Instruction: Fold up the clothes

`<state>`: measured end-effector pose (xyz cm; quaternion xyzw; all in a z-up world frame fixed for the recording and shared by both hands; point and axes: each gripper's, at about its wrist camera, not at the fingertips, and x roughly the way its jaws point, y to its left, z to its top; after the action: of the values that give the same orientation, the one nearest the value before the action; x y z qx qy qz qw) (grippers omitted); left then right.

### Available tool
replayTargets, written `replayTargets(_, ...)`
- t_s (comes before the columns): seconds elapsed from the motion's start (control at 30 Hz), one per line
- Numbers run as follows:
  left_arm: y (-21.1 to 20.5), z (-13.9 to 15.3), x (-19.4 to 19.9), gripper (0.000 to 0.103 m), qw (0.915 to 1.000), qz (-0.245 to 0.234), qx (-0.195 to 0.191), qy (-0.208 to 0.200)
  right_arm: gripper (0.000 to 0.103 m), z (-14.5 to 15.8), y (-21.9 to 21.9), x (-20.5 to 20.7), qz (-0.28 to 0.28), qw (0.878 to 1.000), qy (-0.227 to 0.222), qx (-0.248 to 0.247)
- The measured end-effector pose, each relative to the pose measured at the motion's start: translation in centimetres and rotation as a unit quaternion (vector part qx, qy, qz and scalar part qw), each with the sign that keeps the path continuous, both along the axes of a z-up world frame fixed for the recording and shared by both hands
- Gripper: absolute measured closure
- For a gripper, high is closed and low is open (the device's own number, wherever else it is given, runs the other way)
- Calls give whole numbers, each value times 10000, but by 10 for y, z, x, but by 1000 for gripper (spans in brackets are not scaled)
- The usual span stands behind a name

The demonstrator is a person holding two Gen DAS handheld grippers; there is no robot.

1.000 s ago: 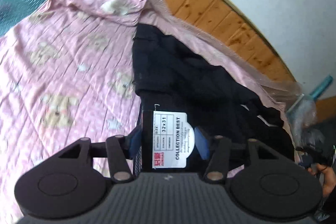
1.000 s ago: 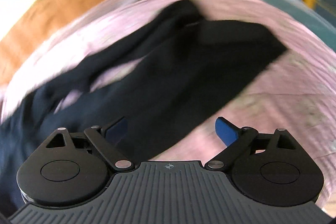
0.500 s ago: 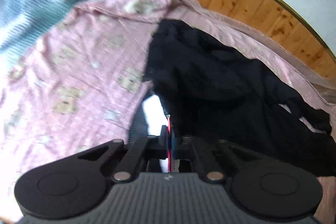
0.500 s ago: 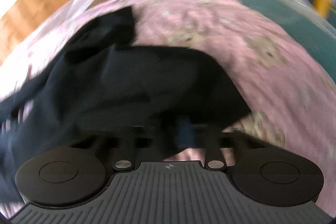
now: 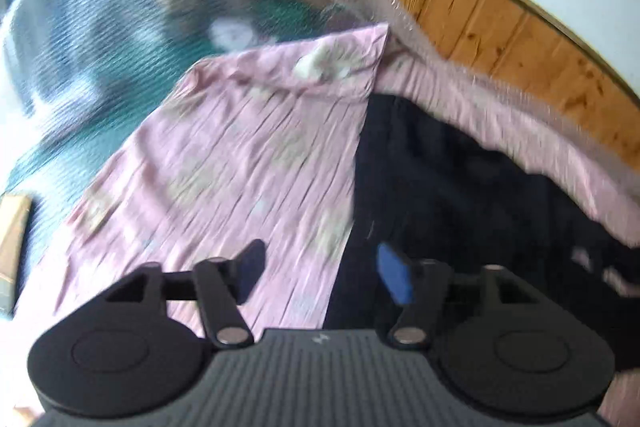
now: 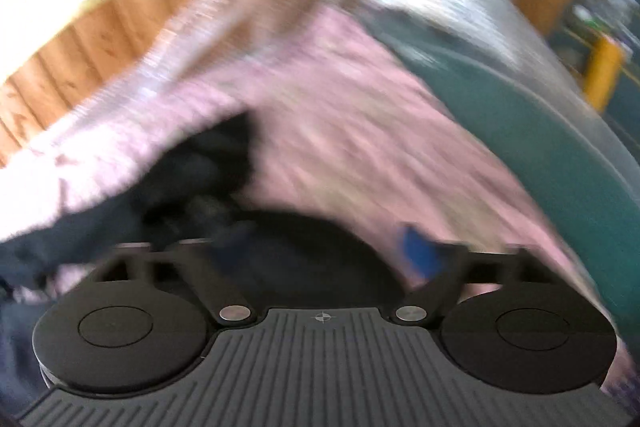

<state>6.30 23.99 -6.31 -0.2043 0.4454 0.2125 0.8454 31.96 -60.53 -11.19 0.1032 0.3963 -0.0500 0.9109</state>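
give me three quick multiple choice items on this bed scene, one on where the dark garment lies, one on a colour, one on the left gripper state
1. Where does the dark garment lie?
A. on the pink sheet
B. on the wooden panelling
C. folded inside a box

2. What colour is the sheet under the garment?
A. yellow
B. pink with pale printed figures
C. plain white

3. How is the left gripper?
A. clamped on a paper tag
B. shut on the sheet
C. jaws apart, nothing pinched

Answers:
1. A: the dark garment is spread over the pink sheet, below the wooden panelling.
2. B: the sheet is pink, with pale printed figures blurred by motion.
3. C: the left gripper has its blue pads apart, jaws opening, and only sheet and garment show beyond the gap.
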Motion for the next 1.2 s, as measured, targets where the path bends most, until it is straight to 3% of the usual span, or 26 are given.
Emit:
replayTargets(0.13, -6, -38, 100, 36, 9990, -423, 53, 153, 4, -19, 63, 98, 280, 9993, 184, 141)
replayTargets(0.23, -13, -70, 154, 36, 9976, -600, 86, 331, 4, -54, 87, 162, 116, 9971, 744, 124)
replayTargets(0.3, -13, -90, 181, 36, 9975, -544, 63, 452, 13, -72, 98, 184, 169, 9941, 1061, 131)
replayTargets(0.33, -11, -96, 189, 36, 9977, -502, 26, 448, 35, -76, 102, 189, 246, 9931, 1141, 63)
replayTargets(0.37, -8, -101, 195, 36, 9980, -456, -14, 428, 82, -76, 106, 191, 316, 9928, 1153, -91)
replayTargets(0.4, -4, -104, 201, 36, 9985, -412, -91, 348, 101, -74, 108, 194, 430, 9919, 1169, -249)
replayTargets(0.53, 5, -114, 218, 22, 9993, -325, -138, 79, 103, -59, 81, 198, 219, 9882, 1029, -1112)
replayTargets(0.63, -2, -127, 237, 22, 9988, -454, -92, 164, 103, -66, 44, 198, -416, 9807, 1133, -1535)
replayTargets(0.7, -14, -128, 249, 14, 9972, -706, 99, 237, 103, -67, 39, 194, -350, 9868, 1117, -1121)
replayTargets(0.77, -24, -131, 257, 9, 9957, -802, 333, 315, 78, -68, 35, 189, -284, 9910, 1099, -706)
replayTargets(0.8, -26, -134, 260, 7, 9954, -806, 385, 340, 61, -69, 35, 188, -272, 9928, 1064, -477)
replayTargets(0.83, -28, -137, 263, 5, 9953, -798, 412, 361, 23, -70, 37, 188, -285, 9943, 999, -226)
replayTargets(0.87, -31, -138, 266, 16, 9940, -874, 536, 388, 7, -71, 39, 188, -301, 9953, 921, -45)
replayTargets(0.9, -36, -138, 269, 34, 9919, -979, 696, 417, 8, -73, 43, 187, -322, 9960, 829, 54)
replayTargets(0.93, -36, -135, 272, 64, 9907, -1046, 770, 409, 25, -76, 47, 189, -272, 9962, 821, 65)
replayTargets(0.97, -36, -132, 275, 89, 9898, -1099, 813, 389, 50, -80, 52, 193, -140, 9958, 908, -26)
replayTargets(1.0, -35, -125, 278, 90, 9901, -1093, 834, 298, 97, -84, 57, 197, -9, 9950, 996, -116)
replayTargets(1.13, -34, -95, 291, 91, 9890, -901, 1163, -143, 101, -80, 65, 216, 63, 9916, 946, -885)
replayTargets(1.2, -36, -90, 294, 90, 9895, -729, 1244, -110, 103, -75, 64, 224, -66, 9885, 830, -1259)
